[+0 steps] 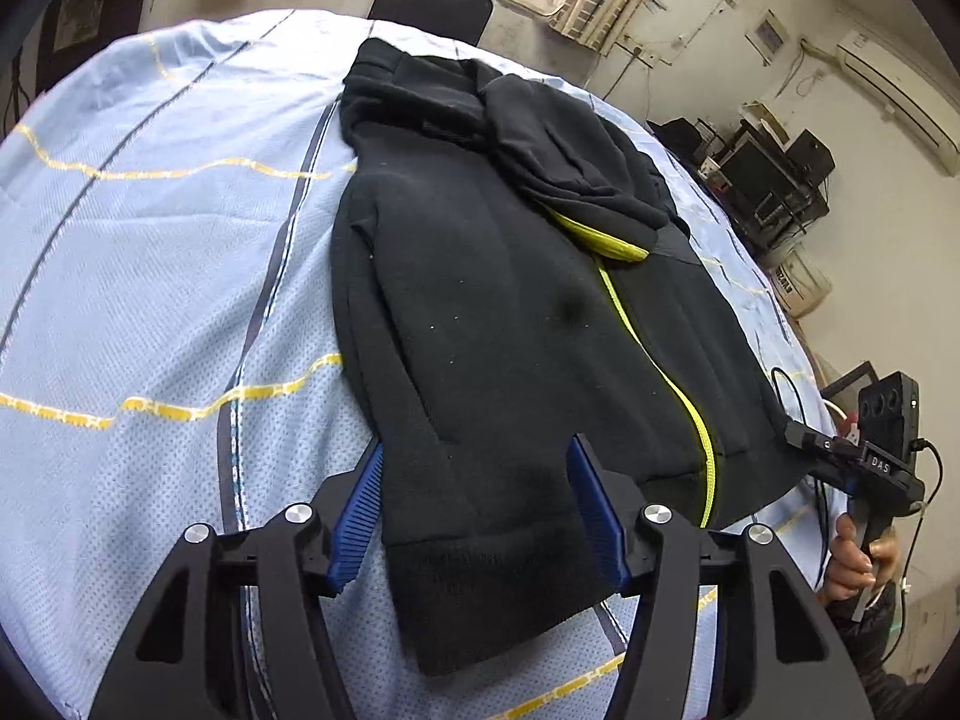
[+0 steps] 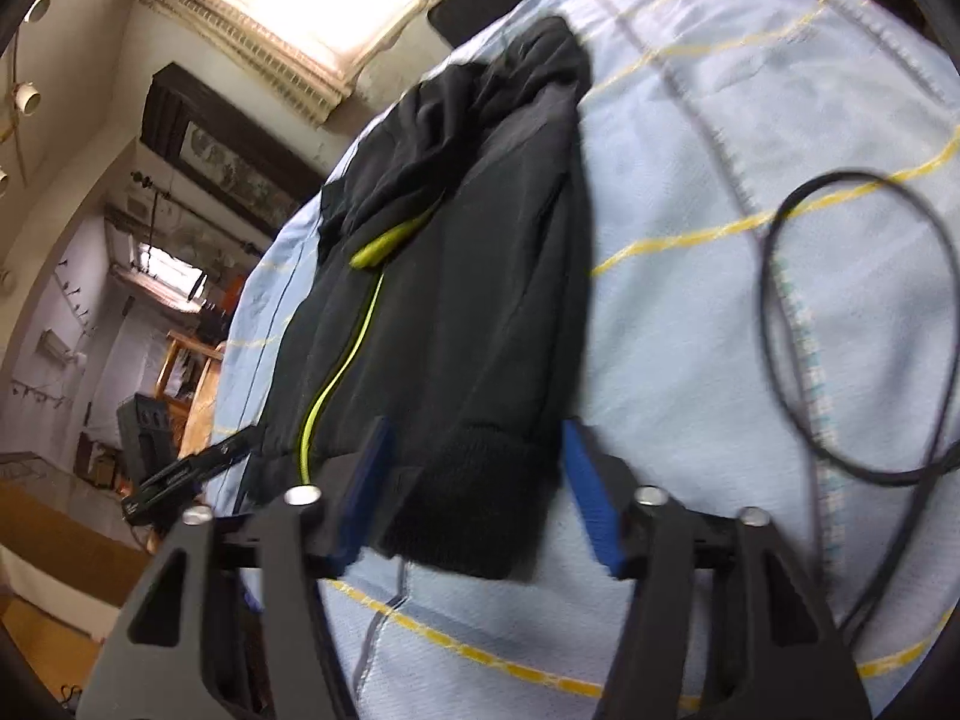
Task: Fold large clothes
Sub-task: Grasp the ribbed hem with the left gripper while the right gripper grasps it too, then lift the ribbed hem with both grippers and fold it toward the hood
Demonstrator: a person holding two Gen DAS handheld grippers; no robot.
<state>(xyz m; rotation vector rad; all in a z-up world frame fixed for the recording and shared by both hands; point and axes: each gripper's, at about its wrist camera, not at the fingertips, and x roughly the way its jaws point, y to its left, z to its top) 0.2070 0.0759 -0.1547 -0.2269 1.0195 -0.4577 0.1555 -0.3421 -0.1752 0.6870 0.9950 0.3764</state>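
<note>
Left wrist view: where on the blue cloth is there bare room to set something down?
The widest bare stretch of the blue checked cloth lies left of the black jacket, out to the cloth's edge. Right of the jacket only a narrow strip remains, crowded by the right hand-held gripper. The sleeve cuffs fill the space between each gripper's open fingers.

Black gripper frames, ribbed blue jaws, silver screws, bare-skinned hand.

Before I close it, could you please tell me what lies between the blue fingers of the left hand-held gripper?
In the left wrist view, the jacket's sleeve cuff lies between the open left hand-held gripper's fingers, on the blue sheet.
</note>
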